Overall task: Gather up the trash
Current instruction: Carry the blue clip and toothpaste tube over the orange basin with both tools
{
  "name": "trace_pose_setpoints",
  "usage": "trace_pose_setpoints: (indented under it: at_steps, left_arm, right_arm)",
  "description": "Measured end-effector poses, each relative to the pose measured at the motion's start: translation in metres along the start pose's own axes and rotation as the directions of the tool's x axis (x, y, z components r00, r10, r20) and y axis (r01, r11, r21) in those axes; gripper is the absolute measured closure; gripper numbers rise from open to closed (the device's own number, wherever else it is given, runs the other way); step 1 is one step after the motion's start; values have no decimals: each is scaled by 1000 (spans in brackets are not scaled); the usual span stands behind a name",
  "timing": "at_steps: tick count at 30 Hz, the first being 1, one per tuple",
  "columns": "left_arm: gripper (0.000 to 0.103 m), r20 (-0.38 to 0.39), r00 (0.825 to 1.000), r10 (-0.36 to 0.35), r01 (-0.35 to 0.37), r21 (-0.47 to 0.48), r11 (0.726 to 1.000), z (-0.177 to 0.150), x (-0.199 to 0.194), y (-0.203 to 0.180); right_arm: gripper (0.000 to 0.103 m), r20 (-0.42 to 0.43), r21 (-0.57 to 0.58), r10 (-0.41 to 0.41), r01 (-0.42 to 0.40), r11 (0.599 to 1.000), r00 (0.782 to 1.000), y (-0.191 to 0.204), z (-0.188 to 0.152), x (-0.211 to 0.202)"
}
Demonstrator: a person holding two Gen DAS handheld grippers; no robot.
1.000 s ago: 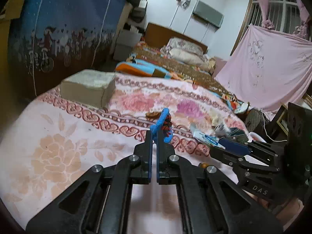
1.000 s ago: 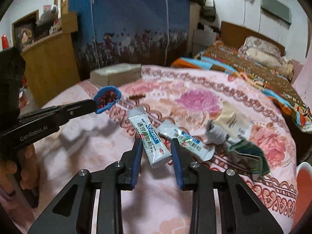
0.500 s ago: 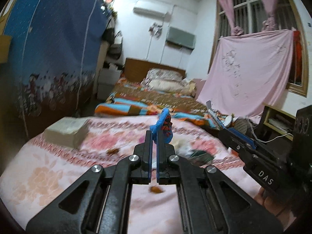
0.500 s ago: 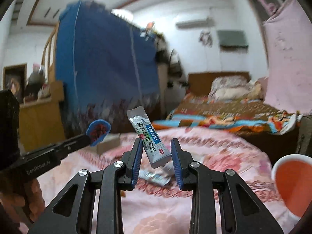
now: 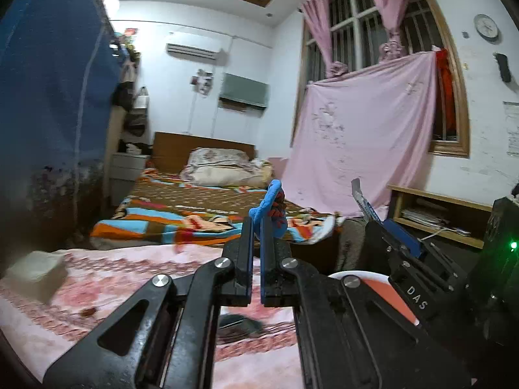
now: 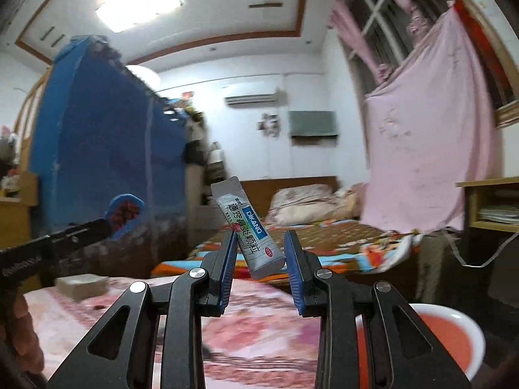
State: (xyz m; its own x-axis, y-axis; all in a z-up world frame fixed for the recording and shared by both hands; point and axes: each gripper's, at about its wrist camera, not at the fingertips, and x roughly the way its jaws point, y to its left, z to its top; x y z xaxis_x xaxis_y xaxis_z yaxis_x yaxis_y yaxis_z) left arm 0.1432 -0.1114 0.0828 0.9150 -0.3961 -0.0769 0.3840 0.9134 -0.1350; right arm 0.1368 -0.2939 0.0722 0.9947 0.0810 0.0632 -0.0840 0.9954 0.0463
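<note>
The sachet (image 6: 249, 227) reads "DIKANG"; the right gripper (image 5: 394, 236) reads "DAS".

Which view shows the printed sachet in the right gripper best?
The right wrist view: the sachet stands tilted between the right gripper pads, its printed face readable. The left wrist view shows only its thin edge sticking up from that gripper, with no print legible.

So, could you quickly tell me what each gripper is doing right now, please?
Left gripper: closed, holding a blue wrapper.
Right gripper: closed on a white medicine sachet, which sits tilted between the fingers.
</note>
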Motion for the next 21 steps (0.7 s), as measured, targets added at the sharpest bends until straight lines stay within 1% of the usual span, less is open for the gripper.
trace_pose_setpoints:
  at_steps: [4,7,10,15,19,21]
  left_arm:
    - [103,-17,998,-68,68,28,997,0,18,-21]
    - [103,-43,992,-116,118,38,992,-2,31,-38]
    - [103,-86,984,-159,162,33,986,-6,47,-51]
    - [103,-161,966,-201,209,34,977,-13,70,-68]
    - [103,-230,945,-235,243,9,970,-20,87,-81]
    - [103,-270,931,-247,257,2,966,-24,97,-90]
  right_arm:
    - [76,-1,32,-85,85,996,996,-25,-4,0]
    - [76,-19,55,-130,131,990,991,-42,-9,1]
    - [76,-44,81,-174,177,981,984,-58,-14,3]
    - [76,-82,121,-238,246,962,968,-81,-24,3]
    - [76,-116,146,-275,290,946,954,-97,-32,0]
    - [76,-136,161,-292,312,936,947,-104,-36,0]
